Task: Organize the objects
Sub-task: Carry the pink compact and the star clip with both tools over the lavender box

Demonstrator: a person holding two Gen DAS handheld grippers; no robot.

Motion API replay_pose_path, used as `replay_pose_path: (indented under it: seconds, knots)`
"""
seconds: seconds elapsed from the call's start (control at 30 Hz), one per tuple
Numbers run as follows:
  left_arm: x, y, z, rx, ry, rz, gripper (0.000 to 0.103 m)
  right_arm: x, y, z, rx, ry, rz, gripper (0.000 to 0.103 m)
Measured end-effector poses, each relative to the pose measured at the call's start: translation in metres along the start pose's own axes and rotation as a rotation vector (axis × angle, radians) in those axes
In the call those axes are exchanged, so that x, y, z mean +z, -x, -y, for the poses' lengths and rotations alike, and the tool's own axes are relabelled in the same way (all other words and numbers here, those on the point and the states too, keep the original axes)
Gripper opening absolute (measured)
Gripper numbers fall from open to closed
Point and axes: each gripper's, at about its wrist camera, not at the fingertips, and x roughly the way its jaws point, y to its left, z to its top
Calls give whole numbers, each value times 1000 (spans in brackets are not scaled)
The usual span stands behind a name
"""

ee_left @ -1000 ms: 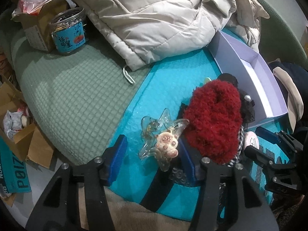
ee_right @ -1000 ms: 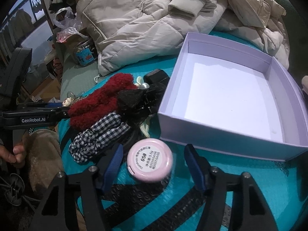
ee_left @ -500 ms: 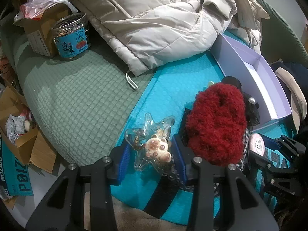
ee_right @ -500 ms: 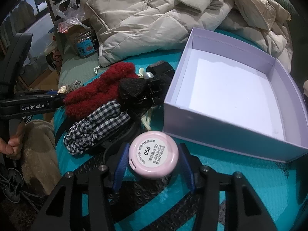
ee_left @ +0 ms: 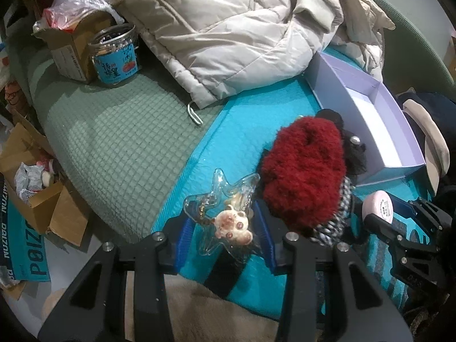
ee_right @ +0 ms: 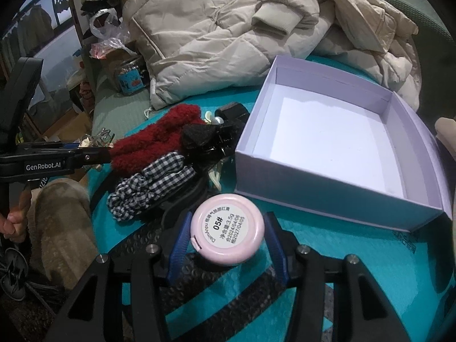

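My left gripper (ee_left: 223,228) is shut on a clear star-shaped keychain (ee_left: 225,213) with a small bear charm, on the teal mat (ee_left: 236,142). My right gripper (ee_right: 226,235) is shut on a round pink compact (ee_right: 227,233) with a white label, just in front of the empty lavender box (ee_right: 336,142). A red fuzzy scrunchie (ee_left: 303,171), a checked scrunchie (ee_right: 154,186) and black hair clips (ee_right: 205,139) lie piled between the grippers. The box also shows in the left wrist view (ee_left: 367,119), and the compact (ee_left: 379,206) too.
A beige puffer jacket (ee_right: 228,34) lies behind the box and mat. A blue-labelled jar (ee_left: 115,54) and a cardboard box (ee_left: 71,45) stand on the green cushion (ee_left: 114,142) at the left. More cardboard boxes (ee_left: 34,196) sit on the floor.
Both grippers closed in on their objects: the left jaws narrowed around the star keychain, the right jaws around the pink compact, which now sits closer to the camera.
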Motion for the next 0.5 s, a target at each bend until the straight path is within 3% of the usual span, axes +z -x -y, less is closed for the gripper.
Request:
replay_pose_path:
  seconds: [0.5]
  knots:
    - [-23,43,33,-12,-42,41,39,-29,50,5,-24,0,65,51]
